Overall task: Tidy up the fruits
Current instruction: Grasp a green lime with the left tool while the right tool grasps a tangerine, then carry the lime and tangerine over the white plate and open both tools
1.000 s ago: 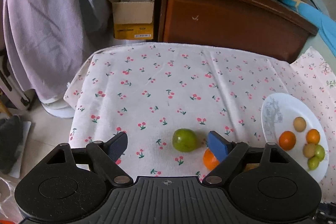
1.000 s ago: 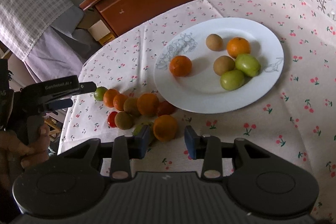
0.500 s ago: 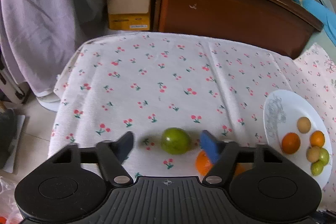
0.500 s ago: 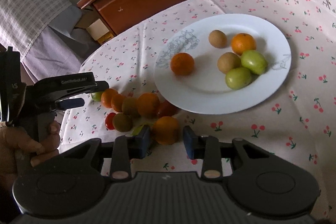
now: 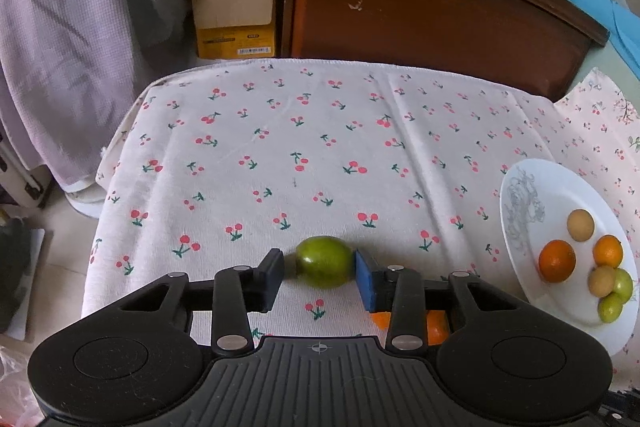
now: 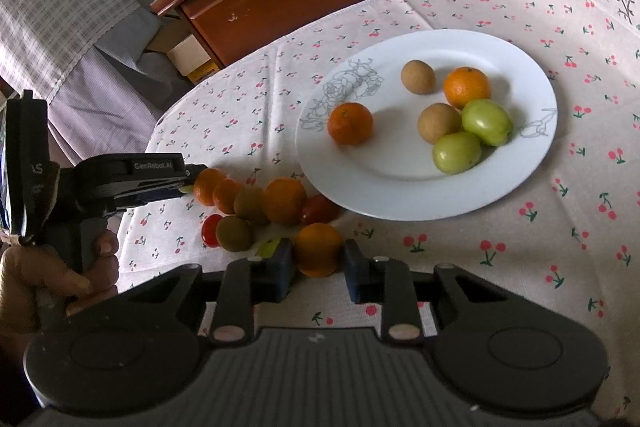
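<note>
Below: left gripper (image 5: 319, 277) closing around green fruit (image 5: 325, 261), blue right pad touching its side, left pad just short of it, fruit resting on cherry-print cloth (image 5: 320, 147) over worktop; orange fruit partly hidden beneath right finger at 5 o'clock of green fruit. Right gripper (image 6: 318, 269) closing on orange (image 6: 319, 249), both pads against its sides, orange resting on cloth. Loose cluster of fruits (image 6: 256, 205) at 10 to 11 o'clock of held orange: oranges, brown fruits, red pieces, small green fruit beside left pad. White plate (image 6: 400, 187) at 1 o'clock of cluster, carrying two oranges, two brown fruits, two green fruits; lone orange (image 6: 350, 123) apart toward 9 o'clock of plate. Person's hand (image 6: 52, 275) on left gripper handle at 9 o'clock. Wooden cabinet (image 5: 420, 7) and cardboard box (image 5: 234, 15) beyond worktop at 12 o'clock.
</note>
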`<state>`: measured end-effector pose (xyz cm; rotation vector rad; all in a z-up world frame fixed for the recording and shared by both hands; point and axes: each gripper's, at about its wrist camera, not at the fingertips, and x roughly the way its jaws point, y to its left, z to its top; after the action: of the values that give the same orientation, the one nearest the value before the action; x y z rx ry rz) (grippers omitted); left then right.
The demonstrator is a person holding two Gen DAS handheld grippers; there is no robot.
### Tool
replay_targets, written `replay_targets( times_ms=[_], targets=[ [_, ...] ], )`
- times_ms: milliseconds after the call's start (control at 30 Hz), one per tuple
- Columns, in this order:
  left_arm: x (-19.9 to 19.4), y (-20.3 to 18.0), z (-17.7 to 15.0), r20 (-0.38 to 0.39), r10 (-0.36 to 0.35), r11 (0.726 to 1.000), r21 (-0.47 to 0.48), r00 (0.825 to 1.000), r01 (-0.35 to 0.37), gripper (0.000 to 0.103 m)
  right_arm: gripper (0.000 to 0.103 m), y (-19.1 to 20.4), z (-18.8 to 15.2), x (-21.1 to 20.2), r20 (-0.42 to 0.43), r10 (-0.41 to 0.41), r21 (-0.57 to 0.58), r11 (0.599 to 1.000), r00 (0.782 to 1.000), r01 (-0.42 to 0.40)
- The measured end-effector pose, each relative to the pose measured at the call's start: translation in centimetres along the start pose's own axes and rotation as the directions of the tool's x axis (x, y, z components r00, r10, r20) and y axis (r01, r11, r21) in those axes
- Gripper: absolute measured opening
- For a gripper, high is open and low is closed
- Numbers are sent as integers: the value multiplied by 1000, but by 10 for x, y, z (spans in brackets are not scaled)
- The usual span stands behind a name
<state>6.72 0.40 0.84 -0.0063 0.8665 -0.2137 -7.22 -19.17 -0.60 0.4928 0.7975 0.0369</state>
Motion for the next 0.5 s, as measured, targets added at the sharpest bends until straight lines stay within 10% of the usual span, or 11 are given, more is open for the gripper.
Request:
replay_targets(
  times_ms=[500],
  targets=[
    [-22, -7, 3, 41, -35, 999, 23, 999, 34, 29, 26, 1, 5, -7, 34, 7, -6, 1000, 999, -6]
  ],
)
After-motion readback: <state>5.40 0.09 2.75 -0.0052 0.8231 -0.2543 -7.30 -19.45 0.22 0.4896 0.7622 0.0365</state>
